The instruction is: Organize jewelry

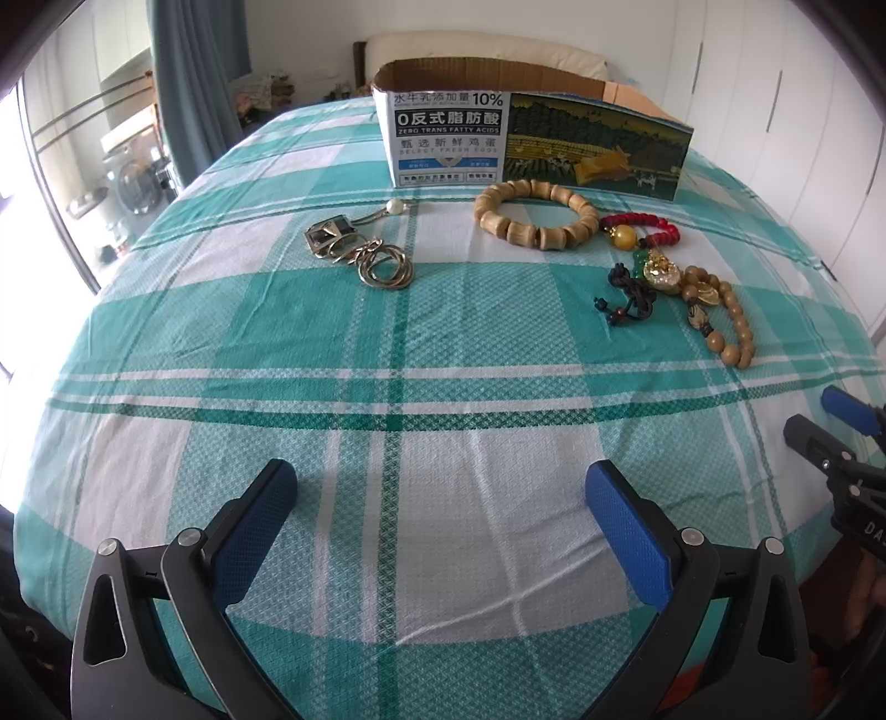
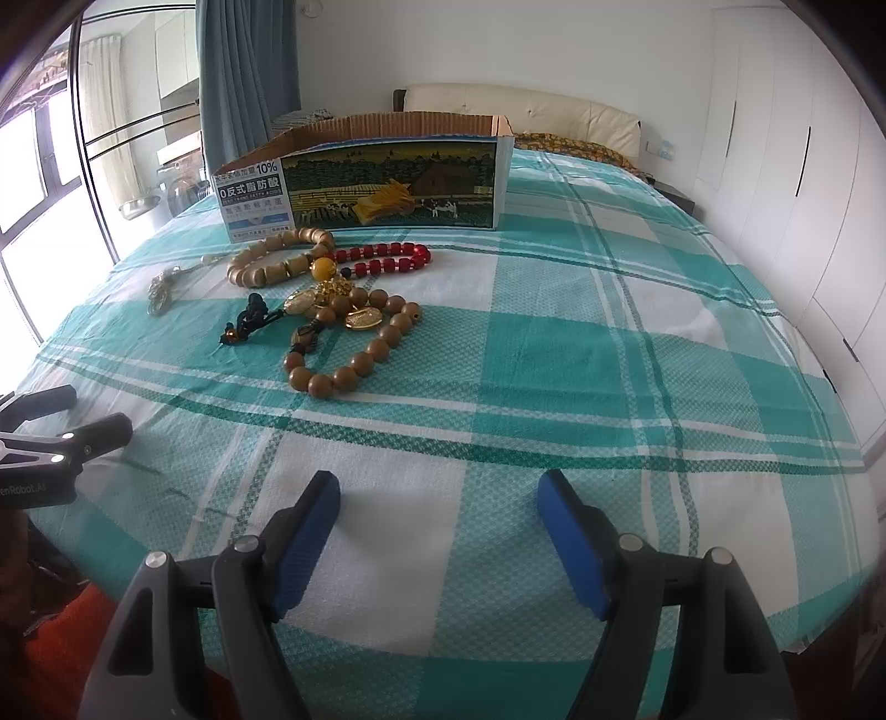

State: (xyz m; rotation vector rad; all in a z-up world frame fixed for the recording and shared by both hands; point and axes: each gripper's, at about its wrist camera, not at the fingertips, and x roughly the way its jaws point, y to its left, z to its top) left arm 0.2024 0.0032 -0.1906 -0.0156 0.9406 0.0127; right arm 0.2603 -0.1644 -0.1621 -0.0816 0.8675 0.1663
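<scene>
wooden bead bracelets two, red bracelet one, cardboard box one.

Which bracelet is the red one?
The red bead bracelet, lying just in front of the cardboard box. The other two bracelets are tan wooden beads; only this one is red, with a yellow bead.

**Bedroom, daylit: fixtures and furnishings**

Bed covered in teal-and-white plaid woven sheet. Cream padded leather headboard against plain white wall. Tall white wardrobe doors with dark slot handles along one side. Grey-blue pleated curtain beside black-framed sliding glass doors. Silver front-loading washing machine beyond the glass. Bright daylight from the windows.
</scene>
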